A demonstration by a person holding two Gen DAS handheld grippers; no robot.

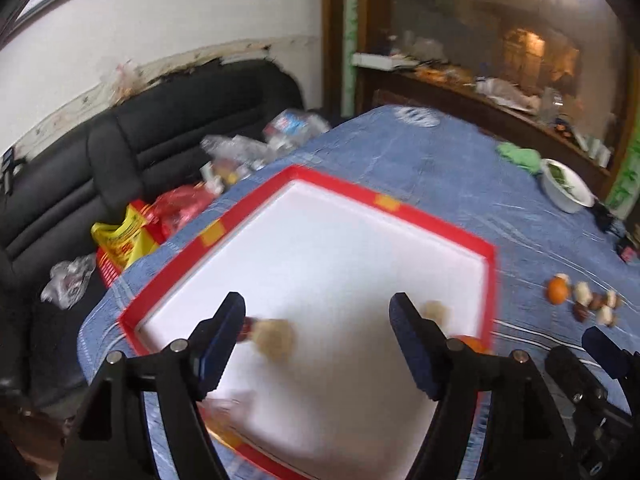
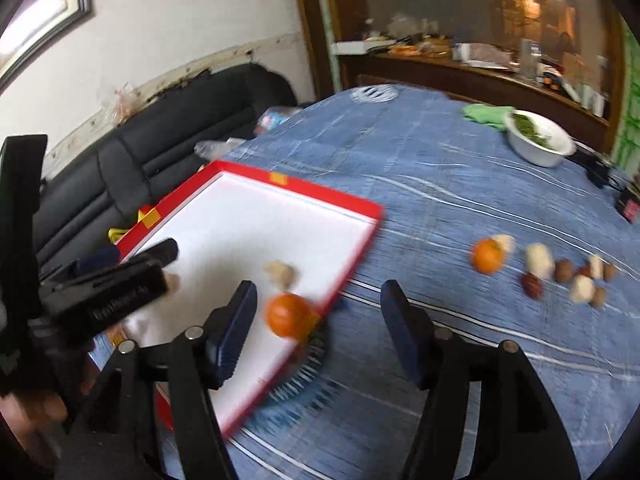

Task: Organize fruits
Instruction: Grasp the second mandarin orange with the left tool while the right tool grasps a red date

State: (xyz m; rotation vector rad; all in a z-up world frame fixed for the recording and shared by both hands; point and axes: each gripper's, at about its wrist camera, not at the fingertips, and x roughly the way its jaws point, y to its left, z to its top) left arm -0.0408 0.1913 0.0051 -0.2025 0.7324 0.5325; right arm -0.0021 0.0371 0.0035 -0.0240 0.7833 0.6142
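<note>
A red-rimmed white tray [image 1: 493, 264] [image 2: 372, 216] lies on the blue tablecloth. In it are a pale fruit [image 1: 276, 338], another pale fruit [image 1: 436, 312] [image 2: 282, 272] and an orange [image 2: 289, 315] at the right edge, partly hidden in the left wrist view [image 1: 472, 344]. My left gripper [image 1: 318, 338] is open and empty above the tray. My right gripper [image 2: 318, 320] is open and empty over the tray's right edge. A second orange [image 2: 488, 255] [image 1: 557, 290] and several small pale and brown fruits [image 2: 568, 274] [image 1: 596, 306] lie on the cloth to the right.
A white bowl with greens [image 2: 538, 138] [image 1: 566, 186] and a green cloth [image 2: 486, 114] sit at the far right. A black sofa [image 1: 120, 160] with bags and packets runs along the table's left side. A wooden cabinet [image 2: 460, 68] stands behind.
</note>
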